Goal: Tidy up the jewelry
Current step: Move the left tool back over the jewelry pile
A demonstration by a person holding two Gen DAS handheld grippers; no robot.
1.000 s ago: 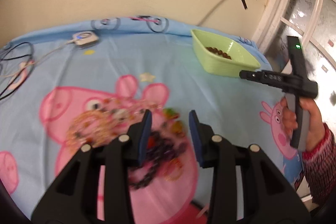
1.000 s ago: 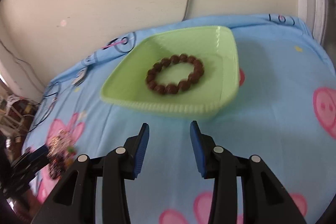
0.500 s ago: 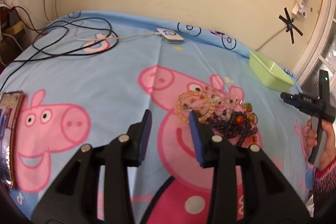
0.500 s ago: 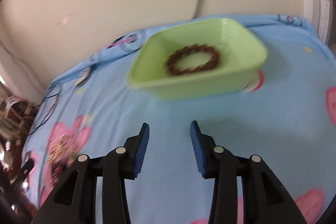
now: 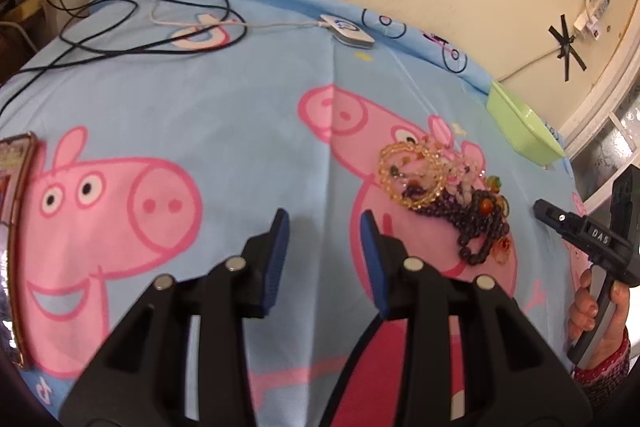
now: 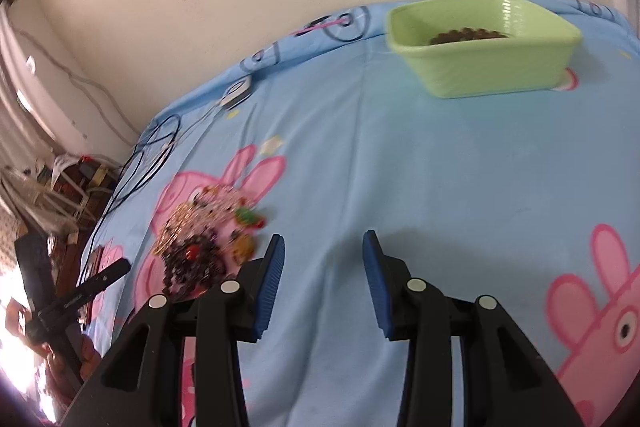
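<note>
A heap of bead bracelets (image 5: 444, 187), amber, pale and dark purple, lies on the blue cartoon-pig sheet (image 5: 224, 99). My left gripper (image 5: 323, 227) hovers open and empty just left of the heap. The right wrist view shows the same bracelet heap (image 6: 204, 239) to the left of my right gripper (image 6: 323, 251), which is open with only sheet between its blue pads. A light green tray (image 6: 484, 43) at the far right holds a brown bead bracelet (image 6: 466, 35). The green tray (image 5: 524, 131) sits at the sheet's right edge in the left wrist view.
Black cables (image 5: 132, 23) and a small white device (image 5: 348, 31) on a white cord lie at the back of the sheet. A phone (image 5: 16, 227) rests at the left edge. A hand (image 5: 592, 311) grips the other gripper's handle at far right. A wall rises behind.
The left view swung left, so the bracelet heap went from between the fingers to their right. The right gripper pulled back from the green tray and turned left, bringing the heap into view.
</note>
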